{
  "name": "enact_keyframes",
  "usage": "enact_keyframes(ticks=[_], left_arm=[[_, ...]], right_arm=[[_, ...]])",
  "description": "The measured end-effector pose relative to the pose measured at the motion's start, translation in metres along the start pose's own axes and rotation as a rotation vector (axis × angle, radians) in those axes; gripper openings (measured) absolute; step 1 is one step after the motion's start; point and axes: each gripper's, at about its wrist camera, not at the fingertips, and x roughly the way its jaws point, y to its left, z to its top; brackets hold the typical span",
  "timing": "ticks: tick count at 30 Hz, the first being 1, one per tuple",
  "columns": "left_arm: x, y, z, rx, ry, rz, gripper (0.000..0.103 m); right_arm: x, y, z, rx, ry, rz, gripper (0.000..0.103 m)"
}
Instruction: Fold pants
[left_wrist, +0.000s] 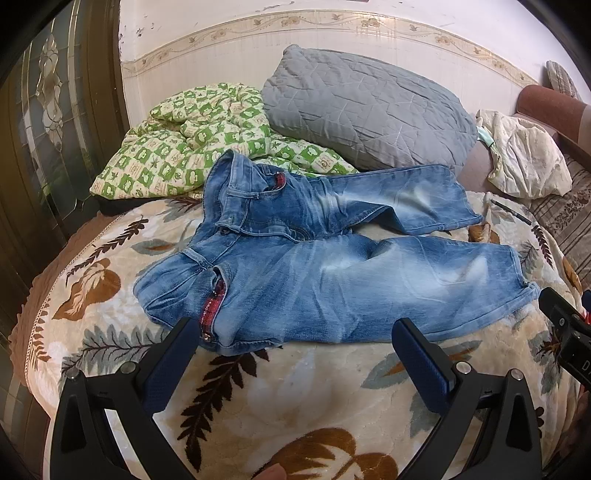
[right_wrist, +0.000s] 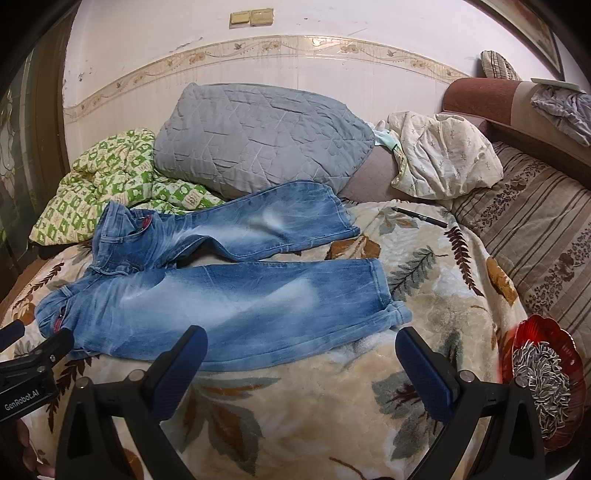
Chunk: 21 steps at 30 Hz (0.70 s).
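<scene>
Faded blue jeans (left_wrist: 332, 273) lie spread on a leaf-patterned blanket (left_wrist: 295, 398), waist to the left, both legs running right and slightly apart. They also show in the right wrist view (right_wrist: 229, 306). My left gripper (left_wrist: 295, 334) is open and empty, just short of the near edge of the jeans by the waist and near leg. My right gripper (right_wrist: 301, 341) is open and empty, just short of the near leg's lower half. The right gripper's body shows at the right edge of the left wrist view (left_wrist: 565, 332); the left one shows at the left edge of the right wrist view (right_wrist: 33, 362).
A grey quilted pillow (right_wrist: 258, 140) and a green checked quilt (right_wrist: 110, 173) lie behind the jeans. A cream cloth bundle (right_wrist: 443, 155) and a black pen (right_wrist: 419, 216) lie at the back right. A red dish of sunflower seeds (right_wrist: 543, 380) sits at the right, near a striped cushion (right_wrist: 535, 229).
</scene>
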Motion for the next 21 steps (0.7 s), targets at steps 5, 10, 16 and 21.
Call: enact_keyframes(ticks=[5, 10, 16, 21], left_arm=[[-0.0004, 0.0007, -0.0004, 0.0, 0.001, -0.001, 0.103], [-0.0002, 0.0009, -0.001, -0.002, 0.004, -0.003, 0.103], [0.0004, 0.0005, -0.0007, -0.002, 0.005, -0.004, 0.103], [0.0003, 0.0006, -0.0001, -0.005, 0.003, -0.004, 0.103]], right_arm=[[-0.0003, -0.0003, 0.0002, 0.001, 0.0, 0.001, 0.103], [-0.0006, -0.0006, 0.0004, 0.002, -0.001, 0.001, 0.103], [-0.0006, -0.0007, 0.0005, -0.001, -0.001, -0.002, 0.103], [-0.0021, -0.001, 0.0017, -0.008, -0.01, -0.005, 0.103]])
